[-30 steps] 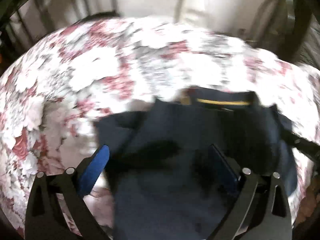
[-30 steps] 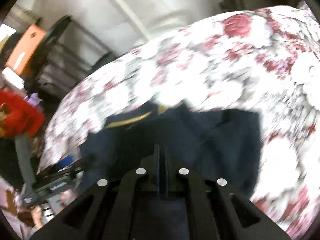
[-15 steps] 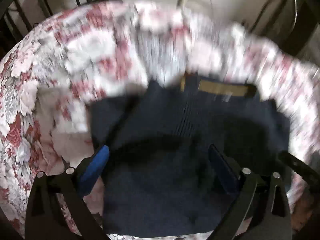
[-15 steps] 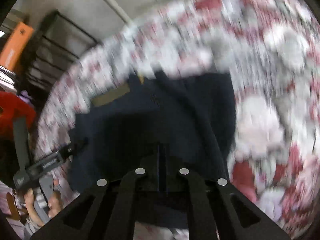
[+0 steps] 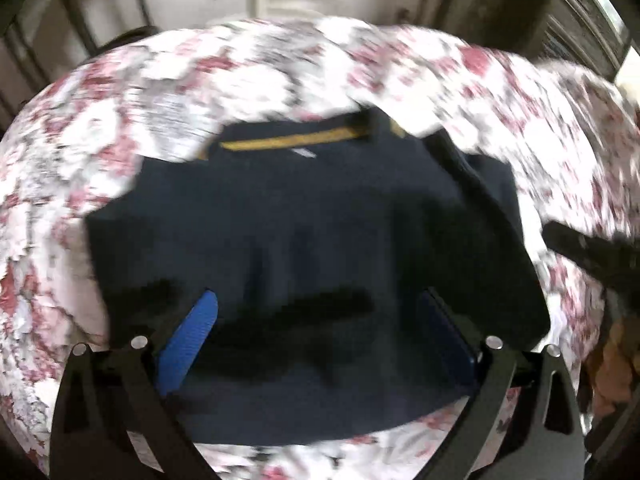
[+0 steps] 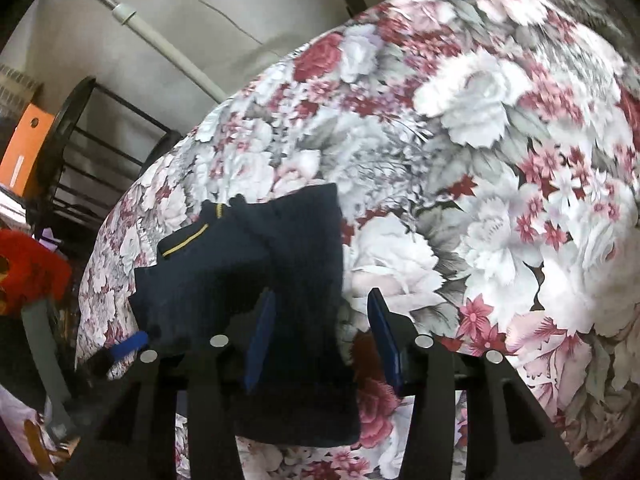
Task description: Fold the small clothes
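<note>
**Both grippers spread over navy garment**

Floral bedspread (image 6: pixel 480 160) carries the navy garment (image 5: pixel 312 240) near its front edge, folded flat. Left gripper (image 5: pixel 316 320) and right gripper (image 6: pixel 320 332) hover spread, holding nothing. Best next: pinch one side edge, fold across squarely. A second ago the right gripper was pressed shut; now it's apart.

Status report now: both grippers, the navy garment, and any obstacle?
Left gripper open, above the navy garment. Right gripper open, at garment's right edge. Garment lies folded on floral cloth. No obstacle seen.
</note>
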A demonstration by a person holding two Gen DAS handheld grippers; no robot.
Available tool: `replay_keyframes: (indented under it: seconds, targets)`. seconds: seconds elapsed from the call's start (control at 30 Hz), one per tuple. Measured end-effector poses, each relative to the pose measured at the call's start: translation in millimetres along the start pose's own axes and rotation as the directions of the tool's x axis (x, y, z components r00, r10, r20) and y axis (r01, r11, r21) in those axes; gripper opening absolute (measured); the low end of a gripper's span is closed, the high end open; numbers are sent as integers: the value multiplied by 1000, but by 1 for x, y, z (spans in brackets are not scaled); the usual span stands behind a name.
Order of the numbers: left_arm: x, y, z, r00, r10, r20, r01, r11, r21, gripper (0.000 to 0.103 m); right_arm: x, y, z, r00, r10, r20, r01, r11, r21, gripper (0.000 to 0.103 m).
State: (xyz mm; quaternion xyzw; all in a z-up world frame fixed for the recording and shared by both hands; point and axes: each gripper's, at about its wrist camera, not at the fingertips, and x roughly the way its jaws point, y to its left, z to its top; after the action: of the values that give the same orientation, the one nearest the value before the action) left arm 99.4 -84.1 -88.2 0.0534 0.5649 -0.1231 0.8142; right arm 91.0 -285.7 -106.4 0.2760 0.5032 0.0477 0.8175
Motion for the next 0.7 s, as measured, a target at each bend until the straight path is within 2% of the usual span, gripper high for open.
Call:
replay_keyframes:
  seconds: [0.1,0.17,0.3,0.37,0.43,0.5,0.6,0.7]
  targets:
    - [21,-10,-25,999,41,-21,-40,998,52,97,7,-4,2,1000,23,-5,-23,1000,17,50]
    - [28,-13,-27,998,62,-26,-60,996,63,97,10,-8,3,999,49,-16,-48,998,32,54]
    - [39,-4,-17,997,66,-30,-66,998,5,97,30,-8,1,997,57,-49,-54,997,51,54]
    - [49,6,-15,996,72,-59,-73,997,-21,98,36,-9,-1,997,54,-59,-51,997,50,55]
    - [60,14,-17,995,44,-90,-49,998,-43,99,42,-8,-3,998,44,-52,-43,999,33,56]
    - [62,12,-18,995,52,-86,-54,998,-27,99,46,-5,-4,999,34,-39,-34,999,9,55]
    - [67,5,-19,995,65,-77,-66,998,-3,99,50,1,-6,1000,22,-19,-23,999,-36,50]
    - [62,7,-15,996,45,-75,-47,999,-24,99,51,4,-7,997,72,-22,-73,997,-33,29]
